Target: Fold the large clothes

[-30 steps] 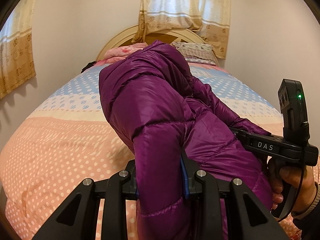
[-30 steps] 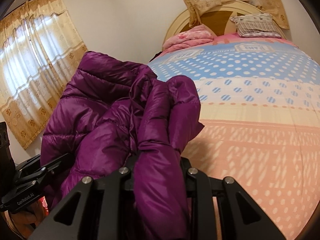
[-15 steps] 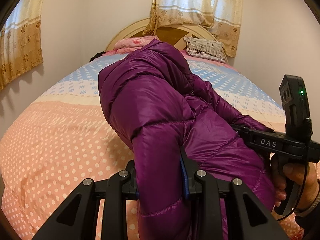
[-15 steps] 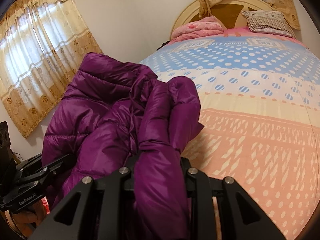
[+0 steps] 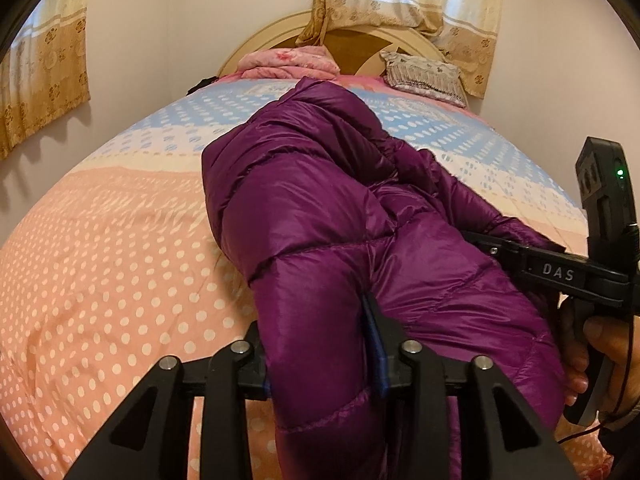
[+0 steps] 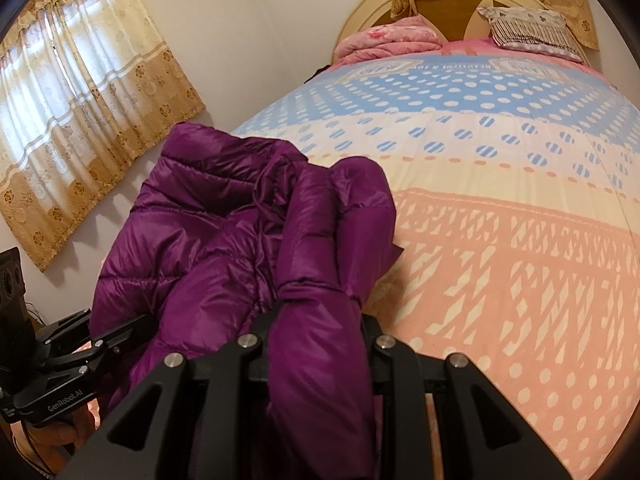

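Note:
A puffy purple down jacket (image 5: 304, 200) hangs bunched between both grippers just above the polka-dot bedspread (image 5: 100, 260). My left gripper (image 5: 320, 360) has a thick fold of the jacket filling the gap between its fingers. Its jaws are opening, and the blue pad (image 5: 374, 344) still lies against the fabric. In the right wrist view, my right gripper (image 6: 320, 340) is shut on another bunched part of the jacket (image 6: 192, 220). The left gripper (image 6: 108, 340) shows at the lower left there, its tips buried in fabric. A hand (image 5: 608, 340) holds the right tool's handle.
The bed (image 6: 500, 240) stretches ahead in peach, cream and blue bands. A folded pink blanket (image 5: 288, 60) and a grey patterned pillow (image 5: 424, 74) lie by the round headboard (image 5: 360, 32). Curtains (image 6: 80, 112) hang on the left wall and behind the headboard.
Both grippers have sunk toward the bed with the jacket, so the bedspread fills more of each view. The left jaws stand slightly wider around the fold than before.

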### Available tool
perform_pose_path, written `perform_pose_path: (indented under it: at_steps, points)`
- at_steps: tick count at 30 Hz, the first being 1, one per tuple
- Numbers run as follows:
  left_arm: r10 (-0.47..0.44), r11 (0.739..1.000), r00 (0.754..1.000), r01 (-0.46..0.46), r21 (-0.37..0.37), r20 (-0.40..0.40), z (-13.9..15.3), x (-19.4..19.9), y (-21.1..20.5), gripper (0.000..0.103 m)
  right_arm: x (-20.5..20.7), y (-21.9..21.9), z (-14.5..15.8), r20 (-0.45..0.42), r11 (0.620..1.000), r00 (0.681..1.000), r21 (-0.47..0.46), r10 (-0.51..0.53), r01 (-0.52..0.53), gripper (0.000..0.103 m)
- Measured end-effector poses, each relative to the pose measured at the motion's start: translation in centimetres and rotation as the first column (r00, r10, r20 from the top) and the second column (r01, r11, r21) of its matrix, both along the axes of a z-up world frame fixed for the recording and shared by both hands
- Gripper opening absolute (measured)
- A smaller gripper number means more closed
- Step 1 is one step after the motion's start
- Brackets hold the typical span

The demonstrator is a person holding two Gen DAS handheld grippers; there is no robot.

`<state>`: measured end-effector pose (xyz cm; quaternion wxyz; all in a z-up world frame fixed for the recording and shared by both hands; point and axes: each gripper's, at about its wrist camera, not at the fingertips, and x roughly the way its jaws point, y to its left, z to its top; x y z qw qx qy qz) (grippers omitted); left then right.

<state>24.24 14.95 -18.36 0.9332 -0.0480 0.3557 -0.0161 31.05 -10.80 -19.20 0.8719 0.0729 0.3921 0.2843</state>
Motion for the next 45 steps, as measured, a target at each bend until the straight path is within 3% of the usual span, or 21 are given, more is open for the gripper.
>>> perform_pose_path:
  at_steps: [7,9,14,24,26,29,38,45]
  points:
    - [0.009,1.0,1.0,-0.009,0.015,-0.005,-1.3,0.0,0.0,0.059,0.3,0.1,-1.0,-0.023,1.0,1.0,-0.023,-0.01,0.01,0.03]
    - [0.021,1.0,1.0,-0.021,0.022,-0.005,-1.5,0.1,0.1,0.068,0.4,0.1,-1.3,-0.034,1.0,0.999,-0.027,-0.016,0.015,0.032]
    - [0.041,0.999,0.999,-0.041,-0.007,0.002,-2.3,0.1,0.6,0.075,0.4,0.2,-1.8,-0.045,0.999,0.999,-0.032,-0.026,0.024,0.036]
    - [0.074,0.997,0.997,-0.073,-0.037,0.01,-2.4,-0.4,1.1,0.08,0.2,0.4,-1.9,-0.037,0.996,0.999,-0.078,-0.035,0.033,0.047]
    - [0.101,0.995,0.995,-0.101,-0.012,0.02,-1.9,-1.0,1.4,0.08,0.1,0.3,-1.4,-0.033,0.995,0.998,-0.093,-0.051,0.048,0.055]
    - [0.142,0.989,0.988,-0.144,0.036,0.055,0.2,-2.5,1.2,0.08,-1.1,-0.7,0.7,0.008,0.992,0.996,-0.093,-0.086,0.086,0.064]
    - [0.19,0.979,0.948,-0.204,0.027,0.253,9.6,-9.1,0.4,0.08,-10.1,-0.9,9.9,0.259,0.989,0.962,-0.092,-0.092,0.119,0.082]
    - [0.193,0.977,0.917,-0.213,0.019,0.35,13.5,-12.9,0.3,0.08,-14.0,0.4,13.2,0.35,0.992,0.935,-0.085,-0.054,0.089,0.083]
